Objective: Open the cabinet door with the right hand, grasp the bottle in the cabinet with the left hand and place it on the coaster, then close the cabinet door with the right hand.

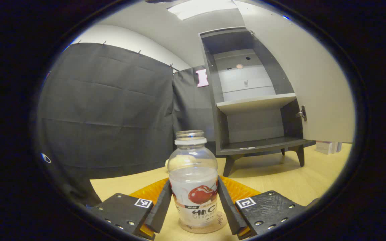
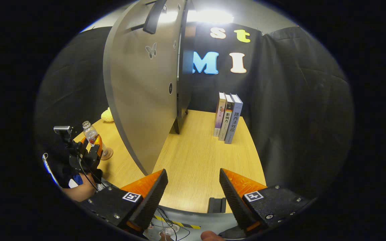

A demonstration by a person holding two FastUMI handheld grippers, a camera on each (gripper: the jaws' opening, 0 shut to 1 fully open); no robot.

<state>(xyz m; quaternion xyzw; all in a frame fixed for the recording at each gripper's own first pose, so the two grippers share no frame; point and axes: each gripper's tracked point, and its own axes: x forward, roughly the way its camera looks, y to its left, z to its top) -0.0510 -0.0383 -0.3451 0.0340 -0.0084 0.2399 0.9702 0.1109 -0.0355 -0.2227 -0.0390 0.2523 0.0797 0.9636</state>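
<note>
**Now: bottle upright on the coaster, left gripper around it**

Squarely between the fingers of the left gripper (image 1: 194, 201) stands the bottle (image 1: 193, 180), upright, cap off, its base resting on the round coaster (image 1: 202, 228) on the wooden tabletop (image 1: 280, 174). Both fingers lie against the bottle's label sides, so the gripper pinches it. Behind the bottle, well apart, the cabinet (image 1: 256, 100) stands with its door (image 1: 300, 73) swung wide to the right, its shelves bare.

In the right gripper view, the right gripper (image 2: 193, 190) hovers over the tabletop with its fingers spread and nothing between them. The open door's outer face, with a dark handle (image 2: 152, 16) near the top, rises just ahead on the left. Three books (image 2: 228, 117) stand upright farther back. Far off at lower left, the left gripper and bottle appear on the coaster, a hand (image 2: 79, 190) holding the tool.
</note>
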